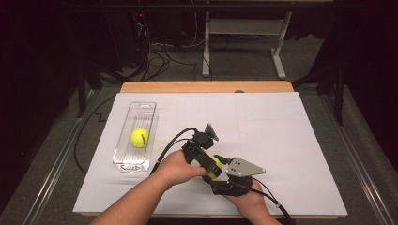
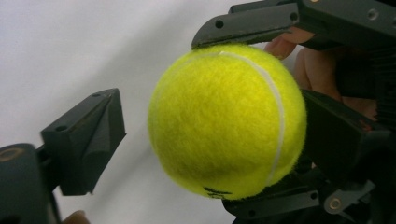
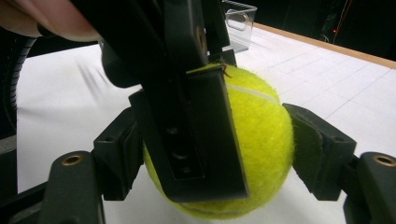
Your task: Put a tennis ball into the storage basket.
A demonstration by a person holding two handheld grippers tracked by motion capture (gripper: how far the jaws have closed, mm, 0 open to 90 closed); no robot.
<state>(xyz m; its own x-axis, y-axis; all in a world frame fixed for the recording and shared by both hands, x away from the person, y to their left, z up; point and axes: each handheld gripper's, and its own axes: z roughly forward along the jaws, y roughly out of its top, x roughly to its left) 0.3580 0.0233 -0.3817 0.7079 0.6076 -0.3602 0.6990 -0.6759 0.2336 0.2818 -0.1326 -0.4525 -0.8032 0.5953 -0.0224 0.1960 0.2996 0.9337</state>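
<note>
A yellow tennis ball (image 1: 216,164) hangs just above the white table near its front edge, between both grippers. My right gripper (image 1: 220,176) comes in from below and is shut on the ball (image 3: 264,126), with a pad on each side of it. My left gripper (image 1: 210,163) reaches in from the left with the same ball (image 2: 224,121) between its jaws. One of its pads (image 2: 336,140) lies against the ball, and the other pad (image 2: 86,140) stands a small gap away. In the left gripper view the right gripper's jaws clamp the ball from above and below.
A clear plastic tray (image 1: 141,108) lies on the left of the white table (image 1: 281,140) with a second tennis ball (image 1: 139,137) inside it. The tray's handle end (image 3: 240,18) shows far off. Cables trail from both grippers. A wooden edge (image 1: 206,86) borders the far side.
</note>
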